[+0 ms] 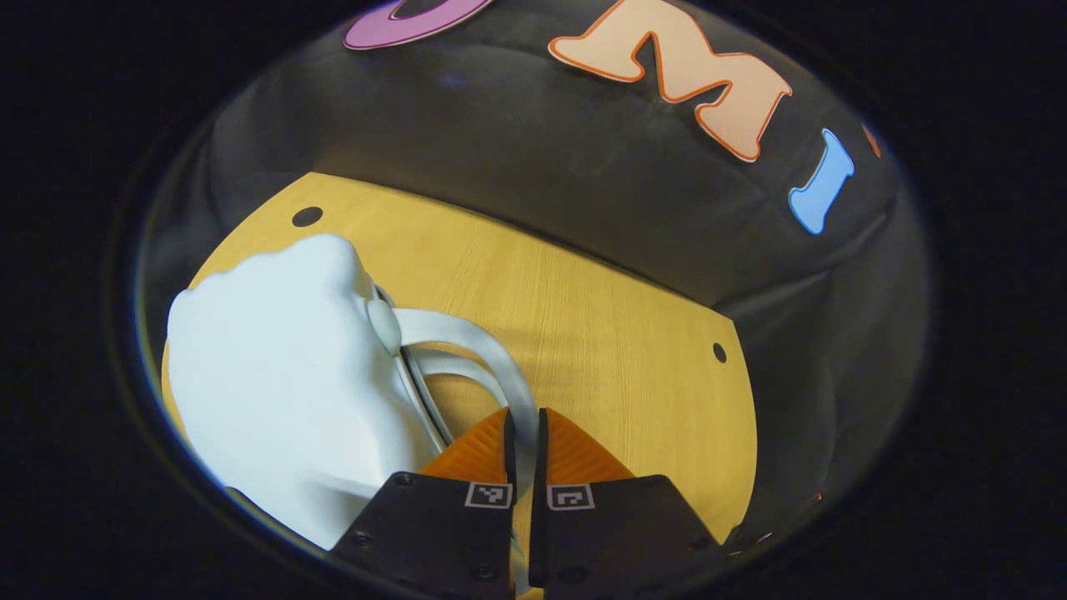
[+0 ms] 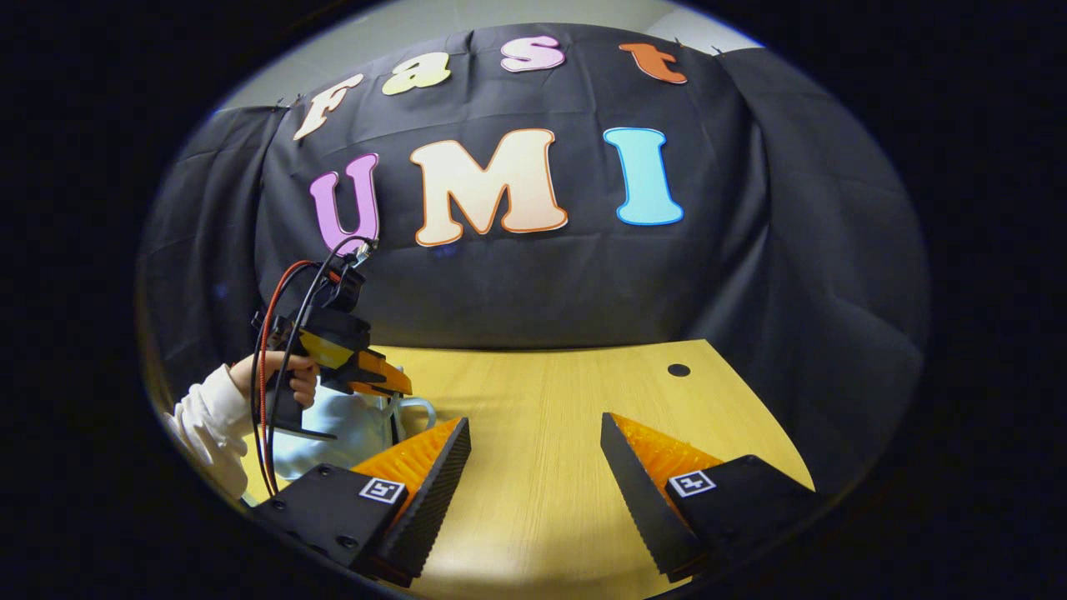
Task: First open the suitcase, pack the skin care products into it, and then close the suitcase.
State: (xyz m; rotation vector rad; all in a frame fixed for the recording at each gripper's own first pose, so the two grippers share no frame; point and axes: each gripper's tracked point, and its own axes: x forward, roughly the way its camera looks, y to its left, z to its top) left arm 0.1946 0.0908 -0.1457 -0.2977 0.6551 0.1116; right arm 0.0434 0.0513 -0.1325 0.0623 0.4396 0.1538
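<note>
A: What is the left gripper (image 1: 525, 433) doing?

B: Its two fingers are pinching the handle (image 1: 492, 350), a pale loop strap running up between them at the bottom centre of the left gripper view. The fingers are nearly together, with just the strap in the gap.

A: And where is the suitcase?

B: The suitcase (image 1: 283, 383) is sitting at the lower left of that view, just beside the fingers and to their left, on the table (image 1: 600, 333). It is pale and rounded, and the handle is arching out of its right side toward the lower centre. The strap's long line is running roughly along the fingers, so I judge any pull will have to go away from the shell. Whether it is open I cannot tell.

A: The right gripper?

B: The right gripper (image 2: 533, 458) is hanging with its fingers spread wide over bare table at the bottom of the right gripper view, holding nothing. The suitcase lies at its lower left, under the left gripper and the hand (image 2: 279, 375) holding it, so the left gripper is the nearer one.

A: Counts?

B: One suitcase, one handle, two grippers, one table. I am seeing no skin care products.
</note>
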